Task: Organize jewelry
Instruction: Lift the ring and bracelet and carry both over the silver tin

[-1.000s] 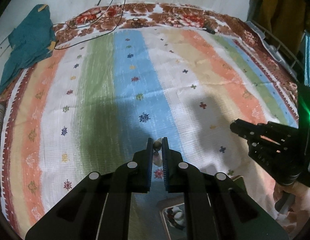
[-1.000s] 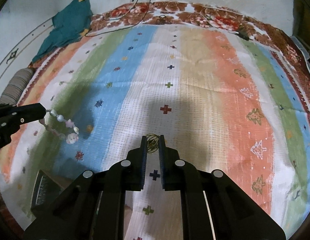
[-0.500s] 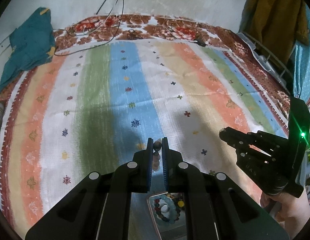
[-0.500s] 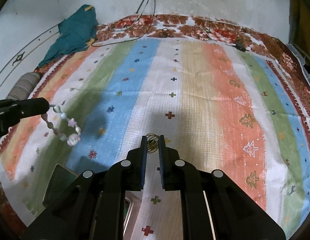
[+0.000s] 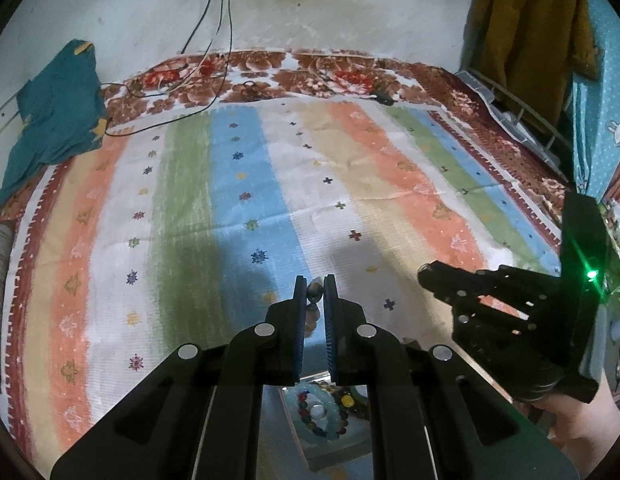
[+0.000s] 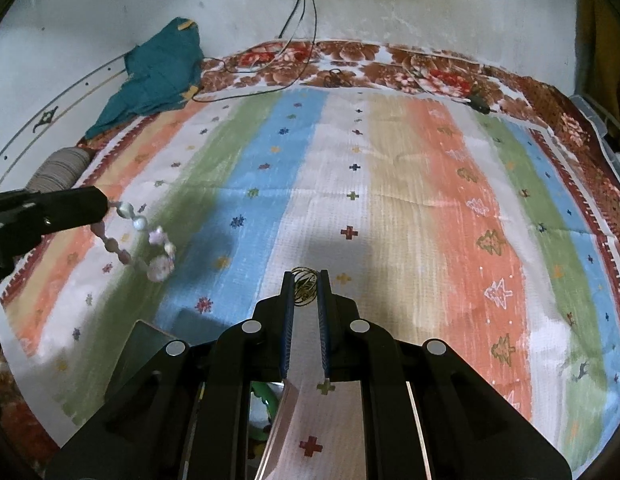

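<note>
Bed (image 5: 270,184): covered by a striped spread, stripes running from the near edge to the far edge at the wall.

Jewelry box (image 5: 330,436): at the near edge of the bed, directly below both grippers, open, with bead bracelets inside; in the right wrist view only its clear wall (image 6: 142,344) shows, low and left of the fingers.

Left gripper (image 5: 314,292): fingers clenched on a bead bracelet (image 6: 150,244); loop hangs free below the tips, long axis vertical, clear of the spread.

Right gripper (image 6: 306,284): fingers clenched on a small gold wire piece (image 6: 304,280), pinched at the tips, too small to identify further.

Governing relation, as a judgement: box lies down and back from both sets of fingers, toward the near edge. Left gripper stands more squarely over the box, so likely nearer for the drop.
</note>
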Action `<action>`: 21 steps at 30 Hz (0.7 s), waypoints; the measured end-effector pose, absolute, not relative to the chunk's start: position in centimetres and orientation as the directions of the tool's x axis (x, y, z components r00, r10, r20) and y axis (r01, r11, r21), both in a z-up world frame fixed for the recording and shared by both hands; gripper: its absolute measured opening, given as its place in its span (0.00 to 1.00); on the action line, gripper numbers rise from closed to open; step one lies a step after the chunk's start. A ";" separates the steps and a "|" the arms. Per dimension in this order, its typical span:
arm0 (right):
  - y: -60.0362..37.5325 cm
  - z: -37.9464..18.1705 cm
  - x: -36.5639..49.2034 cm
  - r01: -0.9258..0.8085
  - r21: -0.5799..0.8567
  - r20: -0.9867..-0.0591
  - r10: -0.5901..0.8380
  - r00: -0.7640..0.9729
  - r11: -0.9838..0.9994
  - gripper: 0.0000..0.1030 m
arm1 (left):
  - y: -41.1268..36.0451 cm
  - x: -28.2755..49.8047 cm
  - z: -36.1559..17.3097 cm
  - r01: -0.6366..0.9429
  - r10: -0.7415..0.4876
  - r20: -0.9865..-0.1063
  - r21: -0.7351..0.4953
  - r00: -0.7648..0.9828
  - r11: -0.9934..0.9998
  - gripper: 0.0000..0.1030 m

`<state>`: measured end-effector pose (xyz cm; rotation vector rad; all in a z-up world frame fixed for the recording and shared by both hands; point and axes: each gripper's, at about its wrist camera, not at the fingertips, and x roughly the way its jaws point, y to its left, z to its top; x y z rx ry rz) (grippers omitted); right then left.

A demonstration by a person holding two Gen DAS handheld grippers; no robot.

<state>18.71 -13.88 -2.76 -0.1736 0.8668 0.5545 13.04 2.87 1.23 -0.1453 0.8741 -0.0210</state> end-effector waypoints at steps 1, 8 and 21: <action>-13.9 -2.7 18.5 -0.530 0.076 -0.761 0.392 0.516 0.845 0.12 | 2.8 12.9 1.3 -0.039 -0.080 -0.761 -0.137 0.644 0.990 0.08; -13.7 -1.7 16.5 -0.559 0.060 -0.744 0.411 0.527 0.827 0.12 | 2.0 11.1 2.3 -0.019 -0.106 -0.739 -0.159 0.665 0.987 0.08; -14.1 -0.8 13.1 -0.592 0.070 -0.725 0.449 0.523 0.803 0.12 | 0.7 7.9 3.1 0.007 -0.133 -0.716 -0.176 0.685 0.984 0.08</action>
